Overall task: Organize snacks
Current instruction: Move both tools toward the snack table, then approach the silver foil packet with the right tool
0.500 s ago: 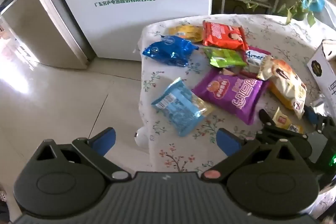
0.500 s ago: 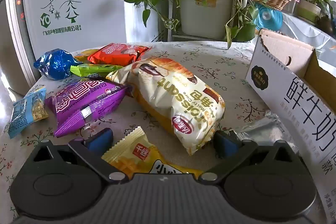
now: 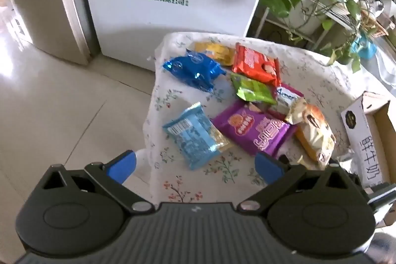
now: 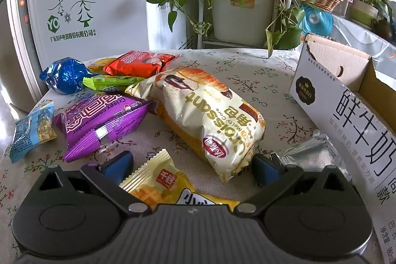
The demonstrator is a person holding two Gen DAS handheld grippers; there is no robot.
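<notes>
The right gripper (image 4: 191,166) is spread wide low over the tablecloth (image 4: 247,81), a yellow snack packet (image 4: 163,186) between its fingers, the croissant bag (image 4: 210,118) mid-frame. The left gripper (image 3: 195,165), also spread, holds nothing; a light-blue packet (image 3: 195,134) lies just above it.

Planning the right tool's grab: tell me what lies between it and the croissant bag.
The small yellow snack packet lies between the open right tool's fingers, just short of the croissant bag; nothing else intervenes.
</notes>
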